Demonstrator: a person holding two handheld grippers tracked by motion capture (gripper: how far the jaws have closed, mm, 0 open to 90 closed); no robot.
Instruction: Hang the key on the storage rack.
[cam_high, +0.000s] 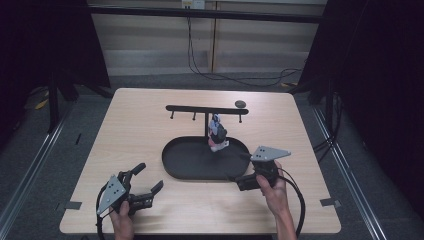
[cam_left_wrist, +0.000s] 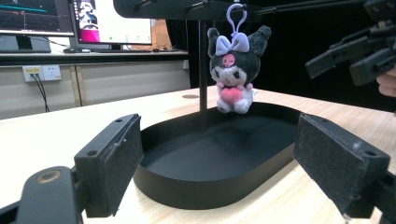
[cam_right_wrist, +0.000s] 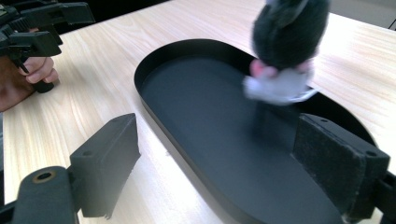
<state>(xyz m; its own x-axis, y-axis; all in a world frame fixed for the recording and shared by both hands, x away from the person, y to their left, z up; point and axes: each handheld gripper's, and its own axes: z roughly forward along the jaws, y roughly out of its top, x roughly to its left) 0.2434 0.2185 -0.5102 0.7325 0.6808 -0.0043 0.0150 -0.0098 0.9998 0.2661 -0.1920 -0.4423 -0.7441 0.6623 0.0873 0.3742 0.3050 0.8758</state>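
Note:
A dark plush toy (cam_high: 217, 134) with a purple bow and pink heart hangs by a purple clip from a black hook rack (cam_high: 205, 109). It dangles over a black oval tray (cam_high: 170, 162). My left gripper (cam_high: 150, 176) rests near the table's front left, open, jaws aimed at the tray (cam_left_wrist: 205, 191) and the plush toy (cam_left_wrist: 232, 70). My right gripper (cam_high: 241, 167) sits at the tray's right front edge, open with nothing between its pads. In the right gripper view the plush toy (cam_right_wrist: 285, 46) hangs blurred just above the tray (cam_right_wrist: 154, 112).
A small dark disc (cam_high: 240, 104) lies on the table behind the rack. Bare wood surrounds the tray. The left gripper view shows monitors (cam_left_wrist: 107, 21) on a far desk and the right gripper (cam_left_wrist: 355, 53) at the upper right.

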